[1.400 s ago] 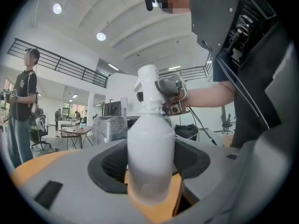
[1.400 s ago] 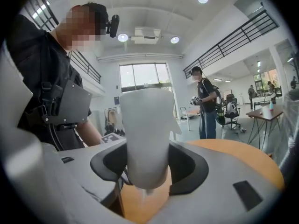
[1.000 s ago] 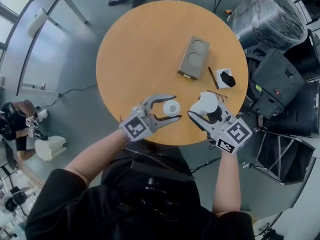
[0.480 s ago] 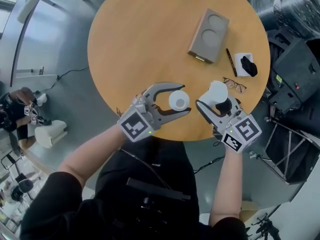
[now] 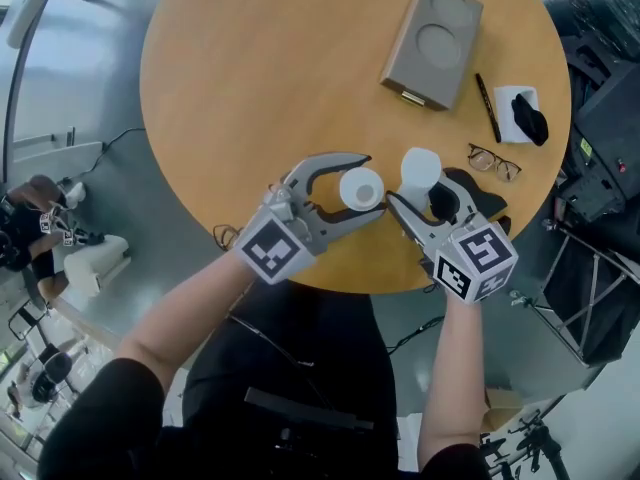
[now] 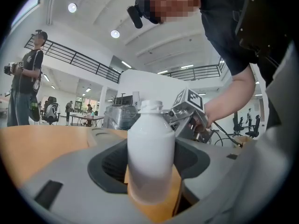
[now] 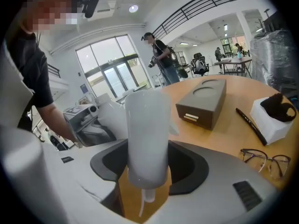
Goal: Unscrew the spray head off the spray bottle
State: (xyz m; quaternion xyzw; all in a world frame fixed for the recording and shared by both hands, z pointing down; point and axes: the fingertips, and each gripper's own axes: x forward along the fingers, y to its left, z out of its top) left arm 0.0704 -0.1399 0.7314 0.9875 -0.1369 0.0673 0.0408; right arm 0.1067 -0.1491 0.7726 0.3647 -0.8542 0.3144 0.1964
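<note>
The white spray bottle point(image 5: 361, 187) stands upright with its threaded neck bare, and my left gripper point(image 5: 368, 188) is shut on its body point(image 6: 150, 153). Its spray head point(image 5: 420, 168), a white capped cylinder point(image 7: 147, 134) with a thin dip tube point(image 7: 142, 205) hanging below, sits in my right gripper point(image 5: 435, 193), which is shut on it. Head and bottle are apart, side by side, low over the near part of the round wooden table point(image 5: 250, 88). In the right gripper view the bottle point(image 7: 110, 115) shows just left of the head. Whether the bottle's base touches the table is hidden.
A grey box point(image 5: 432, 43) with two round recesses lies at the table's far right. A black pen point(image 5: 487, 108), glasses point(image 5: 494, 162) and a white block with a black object point(image 5: 525, 116) lie right of it. A person point(image 6: 25, 85) stands beyond the table.
Both grippers have come down towards the near edge of the table, each keeping its grip. Bottle and spray head have drawn a little closer side by side.
</note>
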